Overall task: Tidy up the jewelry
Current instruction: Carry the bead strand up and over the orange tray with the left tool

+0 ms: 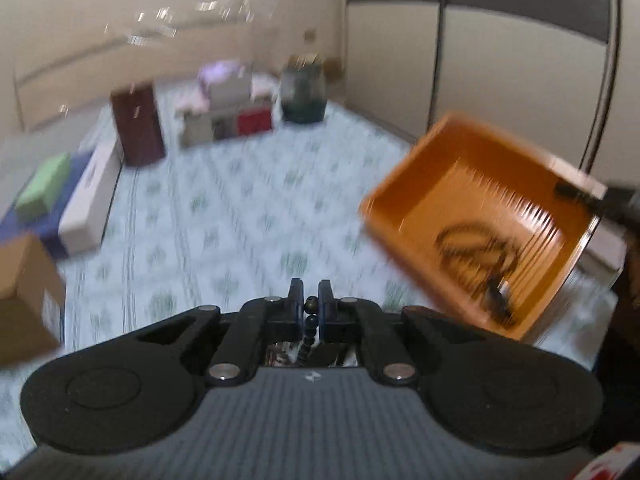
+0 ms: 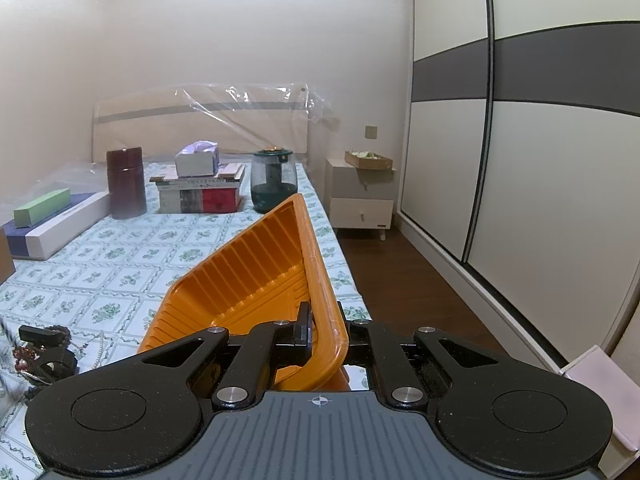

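Observation:
My left gripper (image 1: 311,300) is shut on a dark beaded strand (image 1: 310,320) that hangs back between the fingers, above the patterned bed cover. To its right an orange tray (image 1: 452,184) is held tilted, with dark bead strings (image 1: 472,248) lying inside. My right gripper (image 2: 325,330) is shut on the rim of that orange tray (image 2: 256,272) and holds it slanted over the bed. At the far left of the right wrist view, a pile of jewelry (image 2: 36,356) with beads and a pearl string lies on the bed, with the left gripper's fingers (image 2: 40,336) over it.
On the bed stand a dark red canister (image 2: 126,182), a tissue box on stacked books (image 2: 198,188), a green glass jar (image 2: 274,182), and a green box on a white-and-blue box (image 2: 42,220). A cardboard box (image 1: 24,296) lies left. A nightstand (image 2: 360,196) and wardrobe (image 2: 520,140) are to the right.

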The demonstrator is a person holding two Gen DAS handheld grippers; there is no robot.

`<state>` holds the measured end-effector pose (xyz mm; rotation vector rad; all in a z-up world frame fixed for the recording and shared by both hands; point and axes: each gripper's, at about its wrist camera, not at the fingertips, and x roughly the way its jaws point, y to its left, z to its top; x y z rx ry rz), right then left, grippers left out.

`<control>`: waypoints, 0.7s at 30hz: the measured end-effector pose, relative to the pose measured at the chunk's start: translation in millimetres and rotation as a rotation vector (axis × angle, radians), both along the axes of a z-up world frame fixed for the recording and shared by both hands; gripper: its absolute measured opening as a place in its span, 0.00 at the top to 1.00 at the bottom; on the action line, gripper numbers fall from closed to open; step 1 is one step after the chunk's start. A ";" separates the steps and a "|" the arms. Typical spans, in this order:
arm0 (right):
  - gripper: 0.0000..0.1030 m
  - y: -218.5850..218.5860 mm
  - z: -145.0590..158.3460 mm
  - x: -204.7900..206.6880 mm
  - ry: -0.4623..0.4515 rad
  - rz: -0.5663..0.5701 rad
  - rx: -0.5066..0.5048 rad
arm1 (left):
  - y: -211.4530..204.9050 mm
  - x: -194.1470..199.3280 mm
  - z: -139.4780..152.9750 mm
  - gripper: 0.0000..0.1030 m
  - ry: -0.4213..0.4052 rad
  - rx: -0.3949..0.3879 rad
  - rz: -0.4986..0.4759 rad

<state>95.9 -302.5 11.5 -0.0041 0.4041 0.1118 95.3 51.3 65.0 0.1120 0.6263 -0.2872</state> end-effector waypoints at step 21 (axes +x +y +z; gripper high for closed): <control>0.92 -1.9 0.8 -1.3 -0.001 -0.002 0.000 | -50.7 19.8 176.5 0.94 -0.311 -0.040 -0.210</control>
